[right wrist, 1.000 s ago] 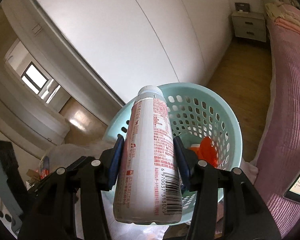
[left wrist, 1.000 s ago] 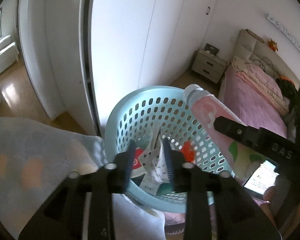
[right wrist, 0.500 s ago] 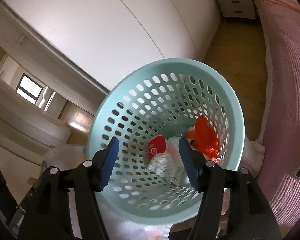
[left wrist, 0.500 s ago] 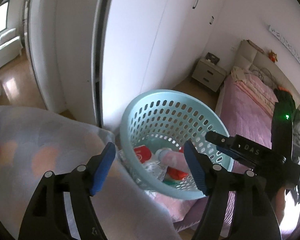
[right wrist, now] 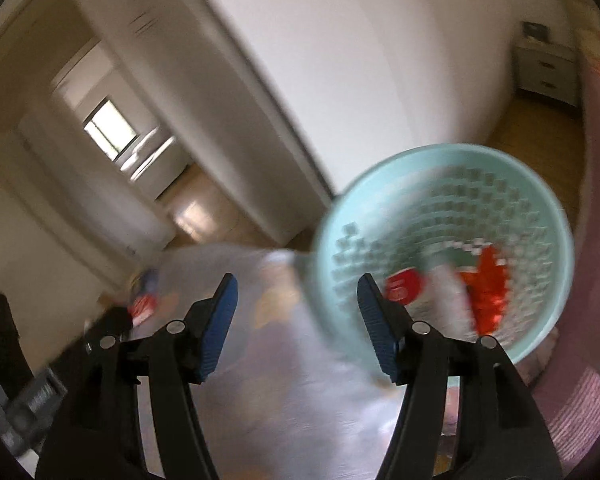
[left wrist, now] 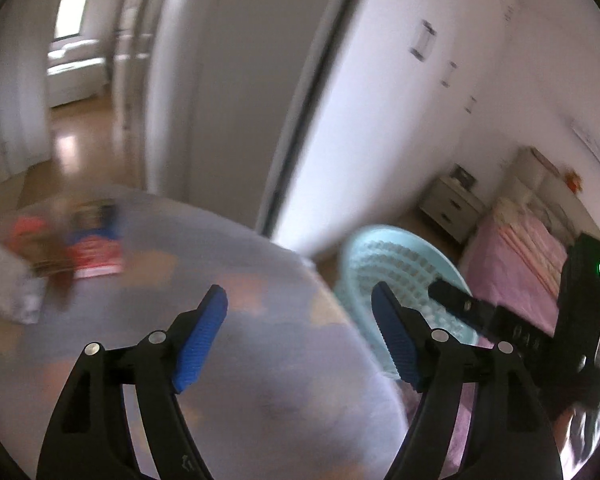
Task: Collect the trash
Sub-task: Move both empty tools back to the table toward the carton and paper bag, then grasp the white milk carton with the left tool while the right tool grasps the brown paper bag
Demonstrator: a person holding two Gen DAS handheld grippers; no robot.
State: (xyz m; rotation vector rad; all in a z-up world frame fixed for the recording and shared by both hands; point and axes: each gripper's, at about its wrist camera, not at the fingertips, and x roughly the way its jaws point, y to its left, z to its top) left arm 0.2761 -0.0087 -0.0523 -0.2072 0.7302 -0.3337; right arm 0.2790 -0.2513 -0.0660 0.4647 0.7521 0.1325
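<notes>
Both views are motion-blurred. The light-blue perforated basket [right wrist: 452, 248] stands beside the table and holds the dropped bottle, a red-labelled wrapper [right wrist: 404, 286] and an orange piece [right wrist: 486, 280]; it also shows in the left wrist view [left wrist: 400, 256]. My left gripper [left wrist: 300, 336] is open and empty above the cloth-covered table [left wrist: 220, 360]. My right gripper [right wrist: 296, 328] is open and empty, left of the basket. Red and blue trash [left wrist: 96, 248] lies at the table's far left; it also shows in the right wrist view [right wrist: 144, 304]. The right gripper's body [left wrist: 540, 332] shows in the left wrist view.
White wardrobe doors [left wrist: 380, 100] rise behind the basket. A bed with a pink cover [left wrist: 528, 248] and a nightstand [left wrist: 452, 204] are to the right. A doorway to a bright room with wood floor [left wrist: 76, 112] lies at the left.
The right gripper let the bottle drop into the basket; the left let go of its paper trash. Both grippers opened and have swung left, away from the basket toward the table.
</notes>
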